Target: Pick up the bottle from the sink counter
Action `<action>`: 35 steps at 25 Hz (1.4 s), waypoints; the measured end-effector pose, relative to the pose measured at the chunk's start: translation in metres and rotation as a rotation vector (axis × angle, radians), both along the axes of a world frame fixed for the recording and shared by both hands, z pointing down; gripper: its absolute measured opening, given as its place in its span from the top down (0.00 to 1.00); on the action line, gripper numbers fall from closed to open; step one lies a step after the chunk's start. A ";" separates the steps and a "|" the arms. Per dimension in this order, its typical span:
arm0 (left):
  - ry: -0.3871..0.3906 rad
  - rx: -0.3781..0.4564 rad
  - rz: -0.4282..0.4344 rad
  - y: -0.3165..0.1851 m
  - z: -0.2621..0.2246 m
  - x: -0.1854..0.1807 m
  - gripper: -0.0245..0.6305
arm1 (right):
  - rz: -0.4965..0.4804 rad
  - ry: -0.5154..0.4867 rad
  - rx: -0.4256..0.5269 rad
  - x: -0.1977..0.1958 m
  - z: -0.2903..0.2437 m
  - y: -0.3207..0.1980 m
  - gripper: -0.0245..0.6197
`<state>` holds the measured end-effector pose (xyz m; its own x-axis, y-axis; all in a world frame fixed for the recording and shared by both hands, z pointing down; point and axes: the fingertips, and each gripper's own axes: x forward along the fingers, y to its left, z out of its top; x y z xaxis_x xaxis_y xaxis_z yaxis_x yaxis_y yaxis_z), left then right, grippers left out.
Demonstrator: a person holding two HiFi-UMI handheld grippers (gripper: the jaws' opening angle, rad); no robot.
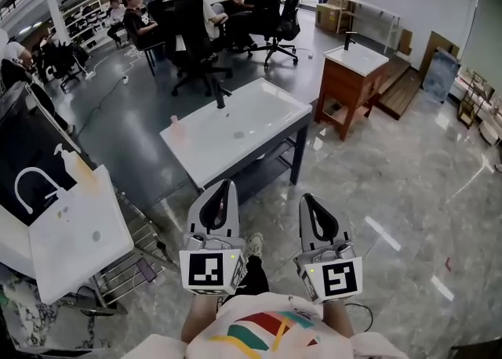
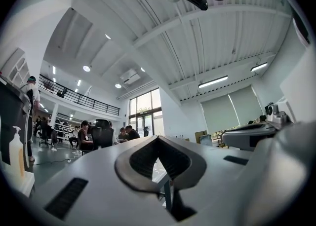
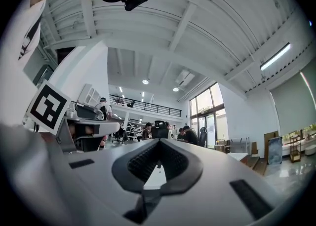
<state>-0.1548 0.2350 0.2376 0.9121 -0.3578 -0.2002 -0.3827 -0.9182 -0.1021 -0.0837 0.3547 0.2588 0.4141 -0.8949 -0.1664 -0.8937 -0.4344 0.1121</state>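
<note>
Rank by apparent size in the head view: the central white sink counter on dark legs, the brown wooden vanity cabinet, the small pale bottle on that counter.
1. white sink counter on dark legs
2. brown wooden vanity cabinet; it stands farther away, so true size is unsure
3. small pale bottle

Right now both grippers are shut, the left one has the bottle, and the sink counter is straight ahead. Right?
One thing is off: the left gripper is shut but holds nothing. The left gripper view shows nothing between its jaws. In the head view, the bottle stands on the sink counter, near its left corner. The rest holds: the right gripper is shut too, and the counter is straight ahead.
</note>
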 end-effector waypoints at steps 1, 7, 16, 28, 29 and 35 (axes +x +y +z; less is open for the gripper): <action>0.004 -0.001 0.005 -0.004 0.000 0.006 0.93 | 0.004 0.003 -0.001 0.005 -0.001 -0.003 0.94; -0.008 -0.015 0.002 -0.030 0.005 0.032 0.93 | -0.007 -0.015 -0.011 0.027 0.005 -0.029 0.94; -0.019 -0.053 -0.032 -0.095 0.025 0.070 0.93 | -0.069 -0.031 -0.055 0.060 0.024 -0.102 0.94; -0.002 -0.092 -0.053 -0.219 0.011 0.156 0.93 | -0.135 -0.053 -0.104 0.143 0.017 -0.239 0.94; 0.004 -0.097 -0.057 -0.232 0.008 0.163 0.93 | -0.137 -0.051 -0.106 0.150 0.015 -0.251 0.94; 0.015 -0.093 -0.085 -0.310 0.004 0.202 0.93 | -0.153 -0.068 -0.100 0.198 0.002 -0.321 0.94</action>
<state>0.0468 -0.0745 0.2420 0.8747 -0.4515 -0.1759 -0.4606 -0.8875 -0.0121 0.1141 0.0337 0.2608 0.2788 -0.9590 -0.0502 -0.9556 -0.2822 0.0848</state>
